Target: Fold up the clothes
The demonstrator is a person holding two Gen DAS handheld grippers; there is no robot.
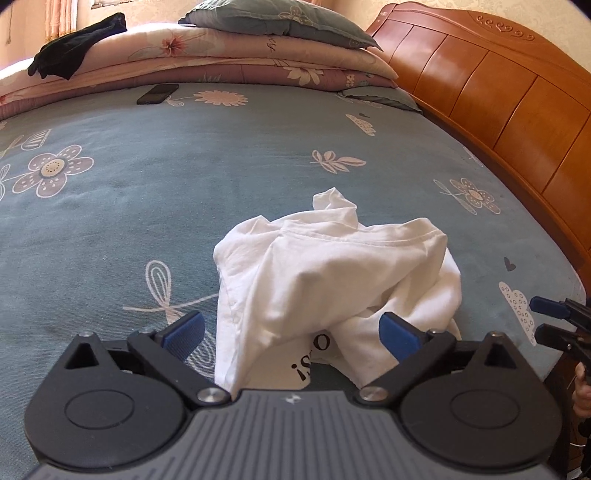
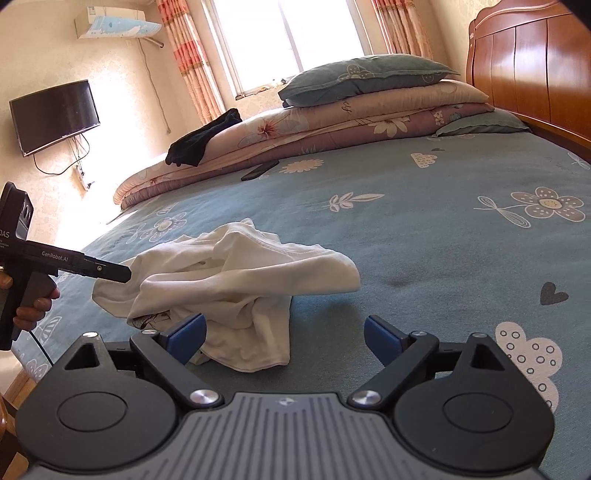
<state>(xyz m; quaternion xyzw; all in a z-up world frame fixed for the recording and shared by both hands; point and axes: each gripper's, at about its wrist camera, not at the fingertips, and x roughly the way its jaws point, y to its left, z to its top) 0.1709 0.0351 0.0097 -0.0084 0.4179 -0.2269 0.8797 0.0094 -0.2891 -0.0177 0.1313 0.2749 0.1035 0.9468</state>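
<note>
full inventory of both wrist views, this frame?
white T-shirt: 1, white with black print, crumpled on the bed near both grippers
bedsheet: 1, blue-grey floral, covers the bed
folded quilts: stack, pink and mauve floral, far side of the bed
pillow: 1, blue-grey, on top of the quilts
dark garment: 1, black, draped on the quilts
phone: 1, black, on the sheet by the quilts
headboard: 1, orange-brown wood
TV: 1, black, wall-mounted
air conditioner: 1, white, high on the wall
left gripper: open
right gripper: open

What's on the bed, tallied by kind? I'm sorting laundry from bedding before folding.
Garments: 2, white shirt, black garment
Pillows: 2, top, lower
Folded quilts: cannot separate
Phones: 1
Total countable: 5
</note>
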